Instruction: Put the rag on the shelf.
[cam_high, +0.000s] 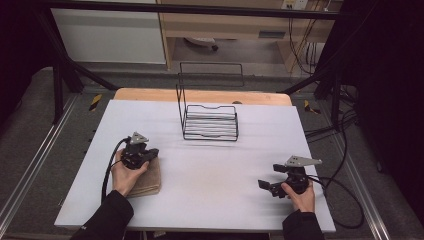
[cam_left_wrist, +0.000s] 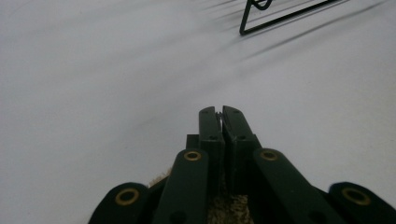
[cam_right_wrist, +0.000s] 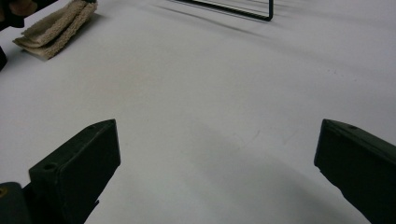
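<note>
A folded beige towel (cam_high: 150, 181) lies at the left of the white table (cam_high: 210, 170). My left gripper (cam_high: 152, 153) hovers over the towel's far end, its jaws pressed together. In the left gripper view the shut left gripper (cam_left_wrist: 220, 112) points out over bare table, with no cloth visible between the tips and the towel (cam_left_wrist: 229, 207) showing below, behind them. My right gripper (cam_high: 268, 176) rests at the right front, open and holding nothing. In the right gripper view the right gripper (cam_right_wrist: 217, 140) spans bare table, with the towel (cam_right_wrist: 53, 28) far off at the top left.
A black wire rack (cam_high: 210, 122) with an upright back stands at the table's far middle, and the rack's corner (cam_left_wrist: 280, 16) lies ahead of the left jaws. Black cables trail off both grippers. A wooden board (cam_high: 200, 95) edges the table's far side.
</note>
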